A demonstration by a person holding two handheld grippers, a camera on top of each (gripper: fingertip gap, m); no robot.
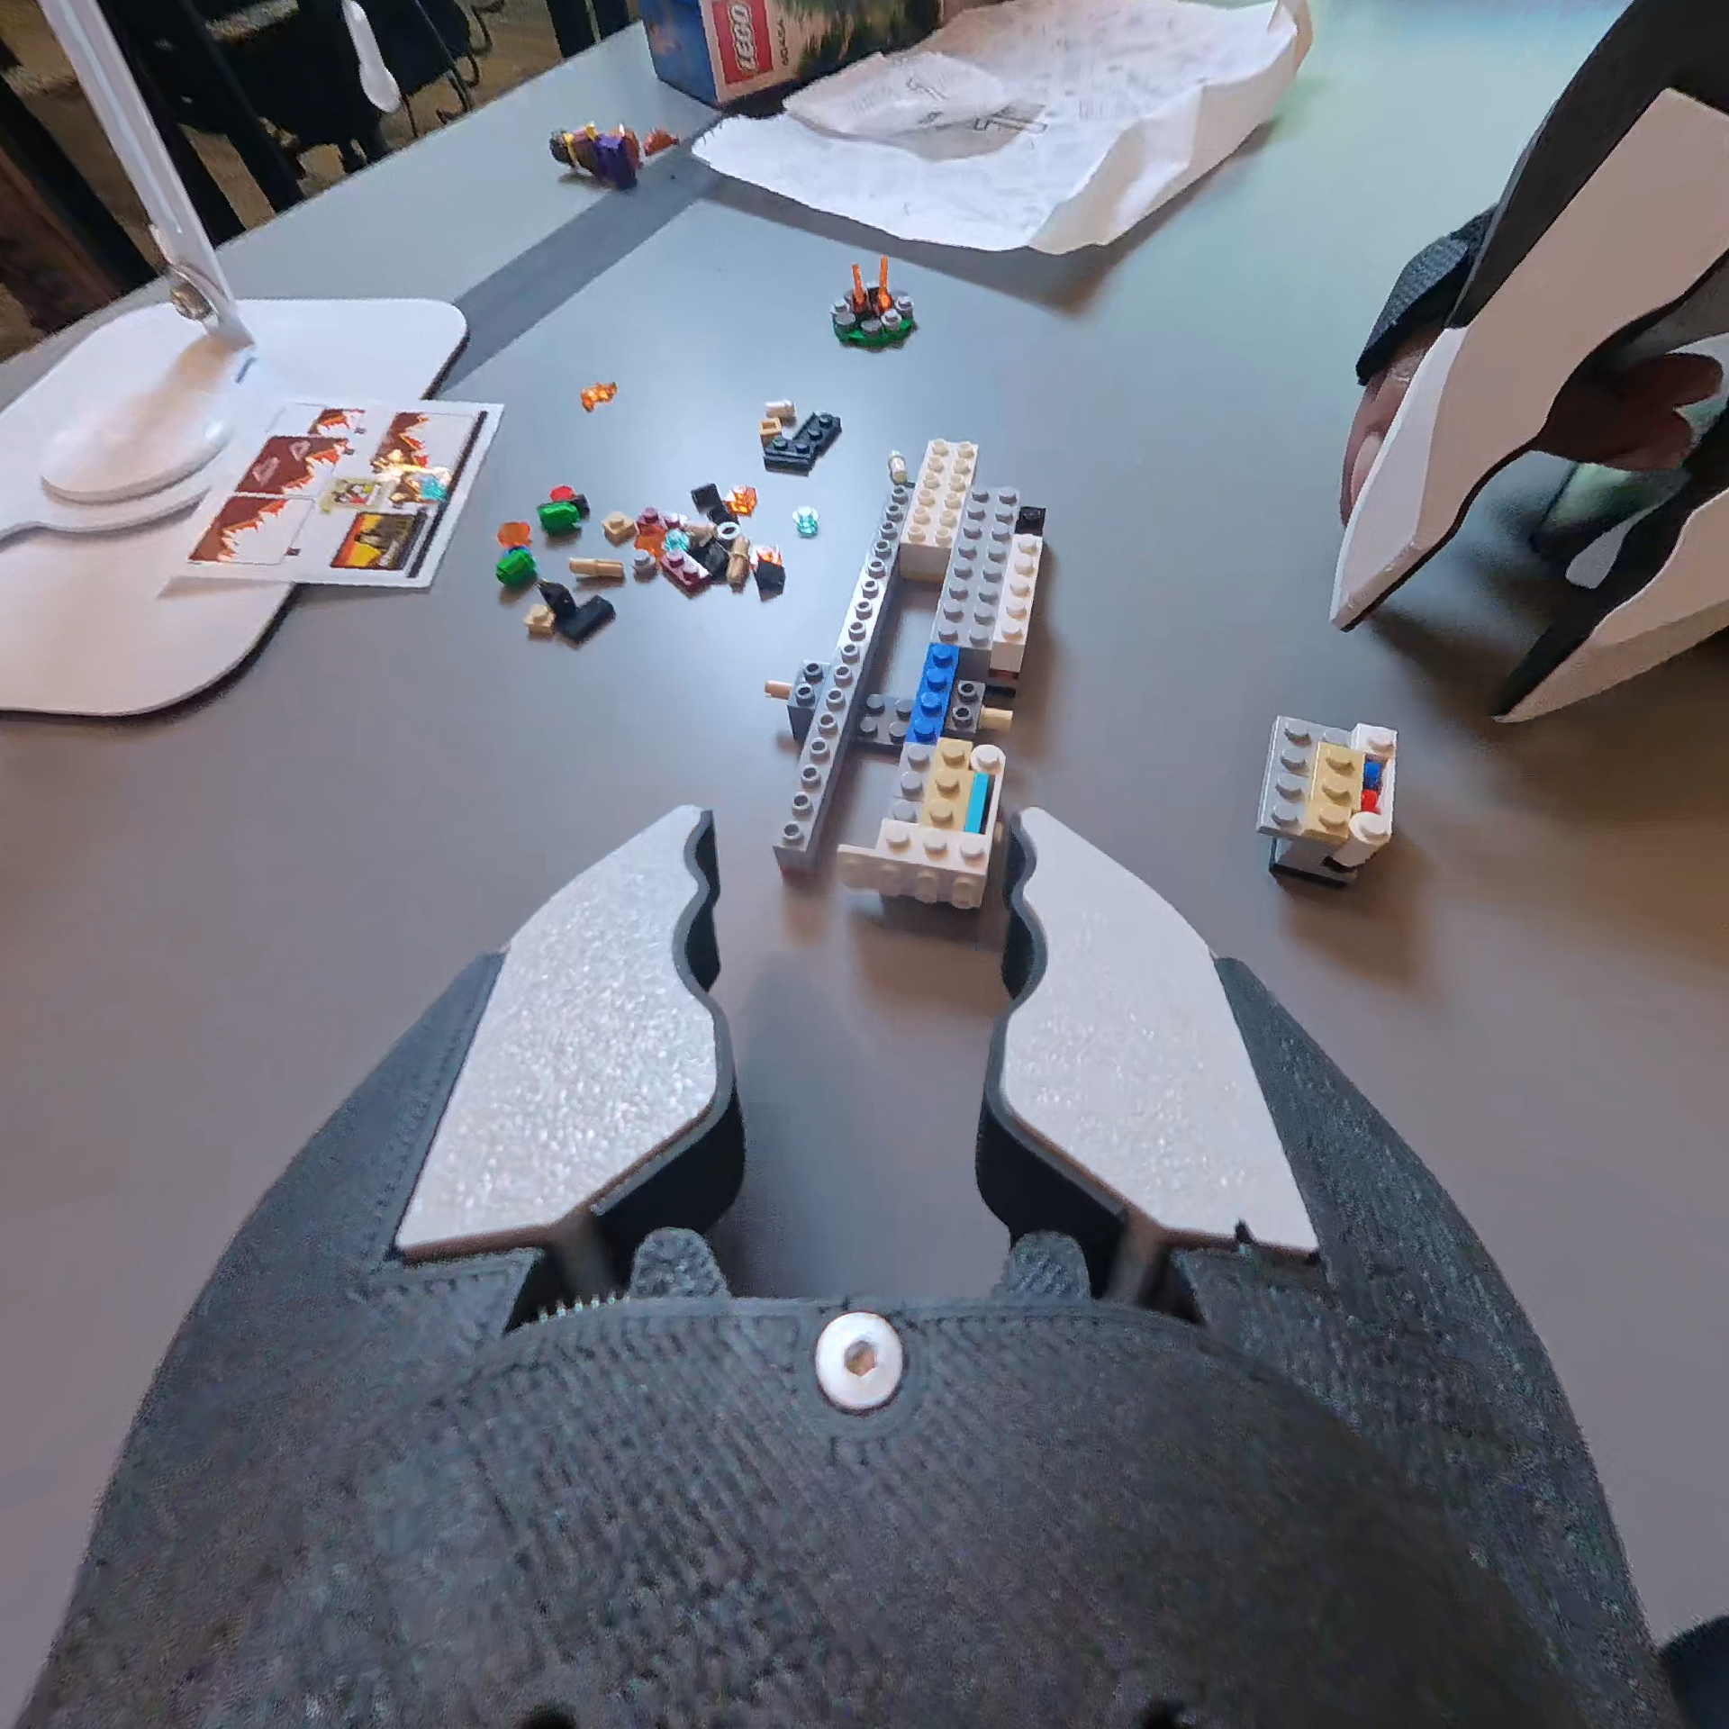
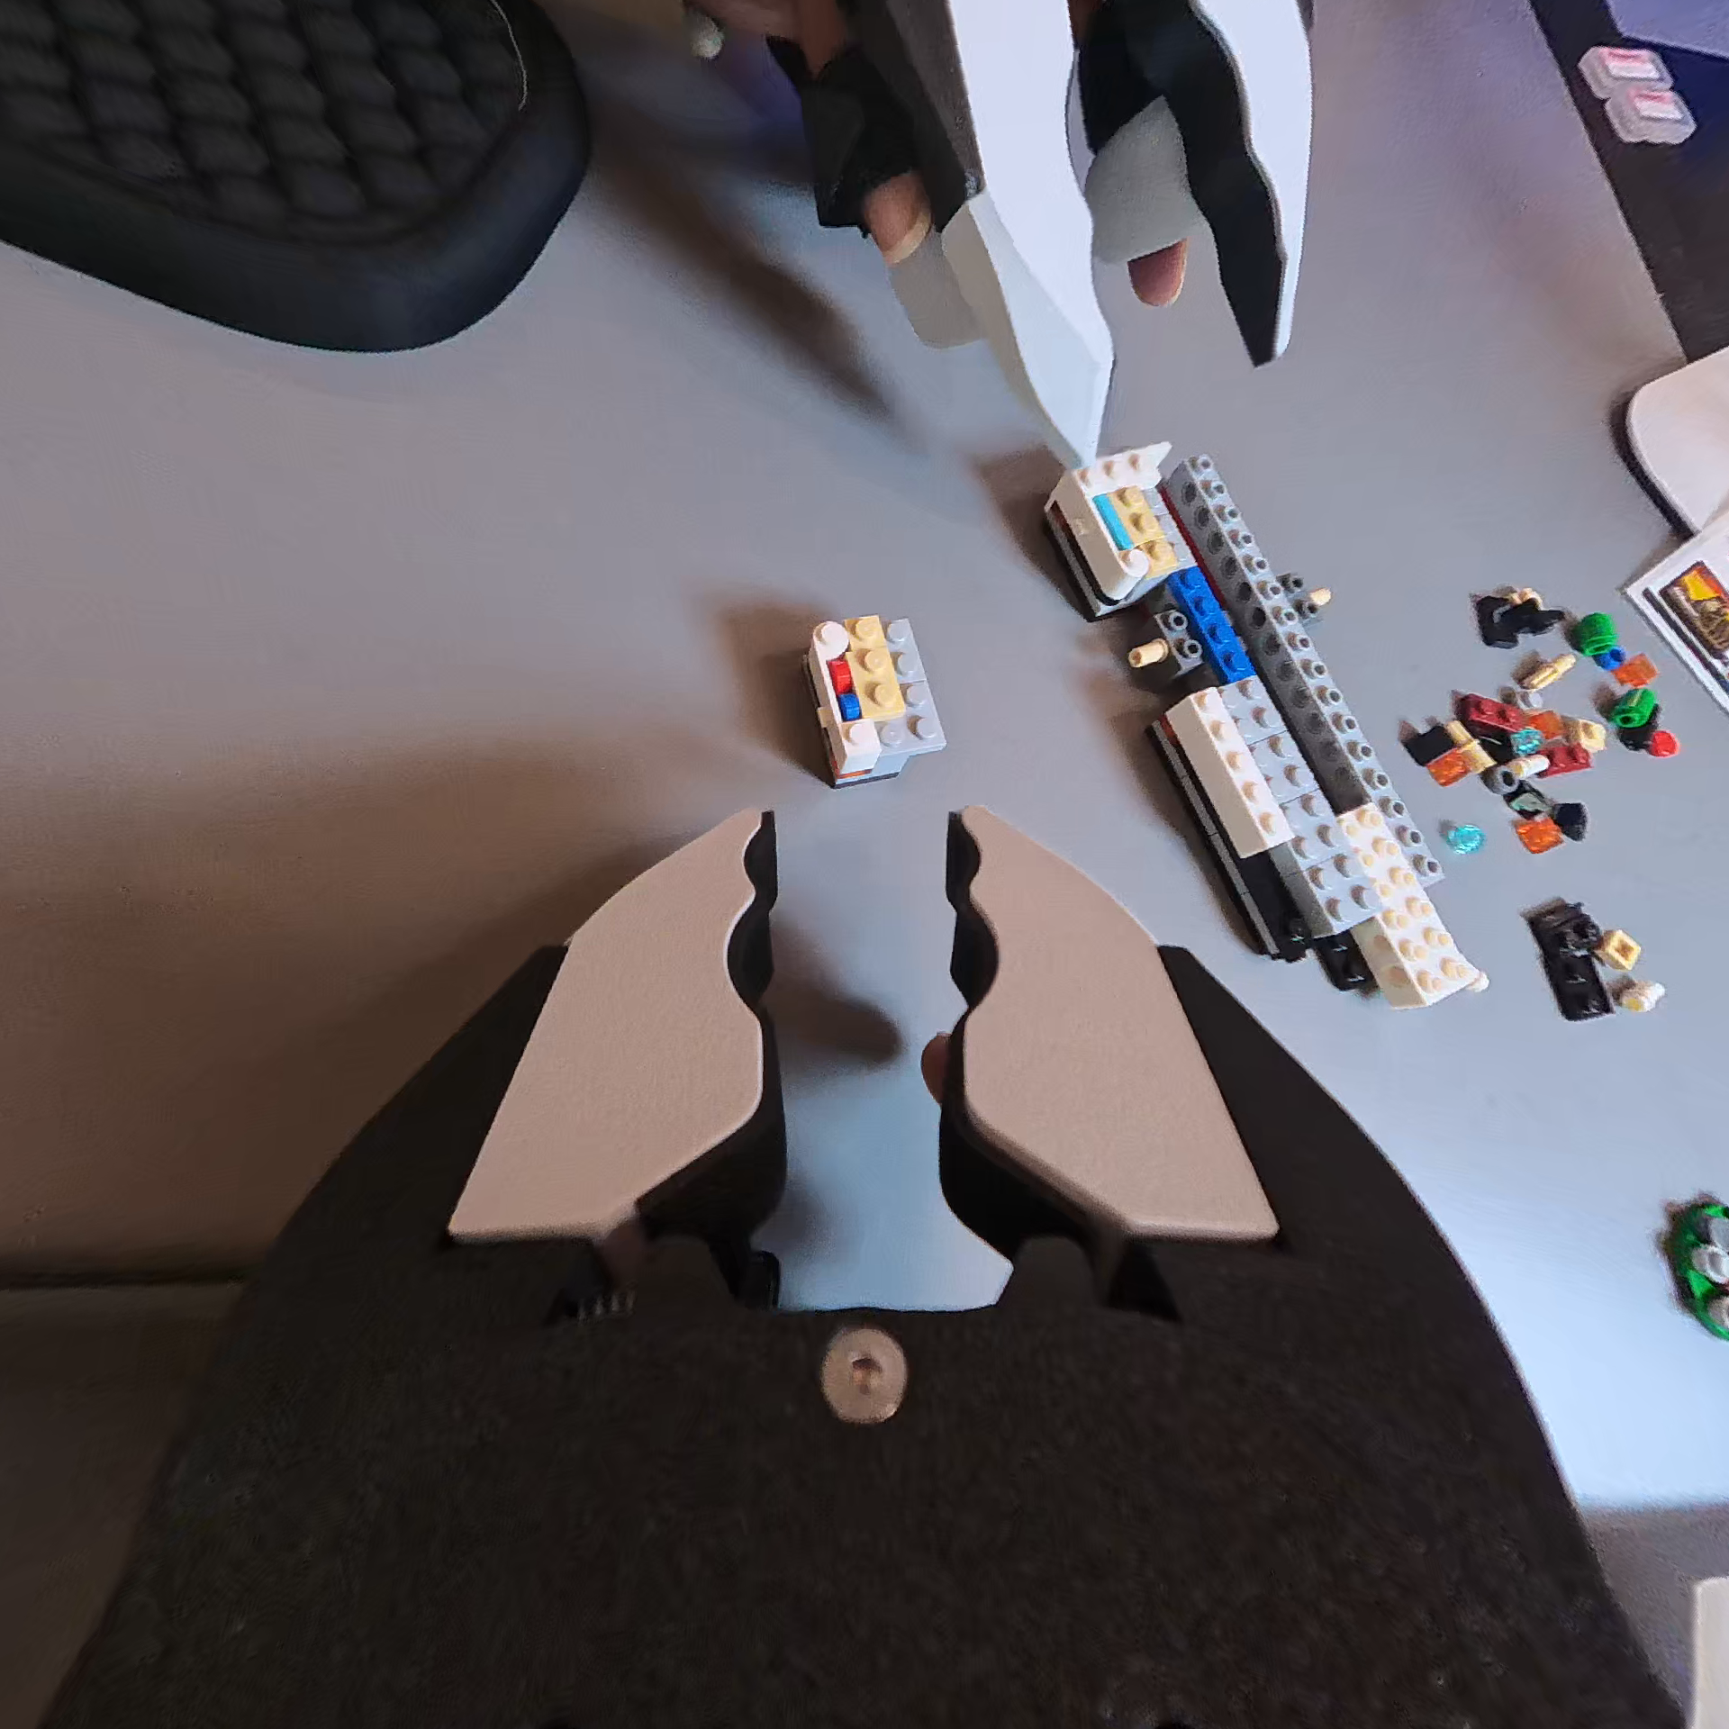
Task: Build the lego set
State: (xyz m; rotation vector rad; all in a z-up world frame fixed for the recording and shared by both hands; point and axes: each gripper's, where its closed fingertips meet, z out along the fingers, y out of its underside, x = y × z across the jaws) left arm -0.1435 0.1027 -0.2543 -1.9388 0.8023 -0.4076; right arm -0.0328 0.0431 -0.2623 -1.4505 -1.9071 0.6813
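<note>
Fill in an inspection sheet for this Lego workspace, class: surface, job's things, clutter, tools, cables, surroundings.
Surface: grey table, bare in front of both tools.
Job's things: long chassis build; small separate block module; loose pieces pile; sticker sheet; round green campfire build.
Clutter: crumpled instruction paper; Lego box; white lamp base.
Tools: left tool open, its right fingertip at the chassis end; right tool open, holding nothing, just short of the module.
Cables: nothing seen.
Surroundings: black chair seat beside the table.
</note>
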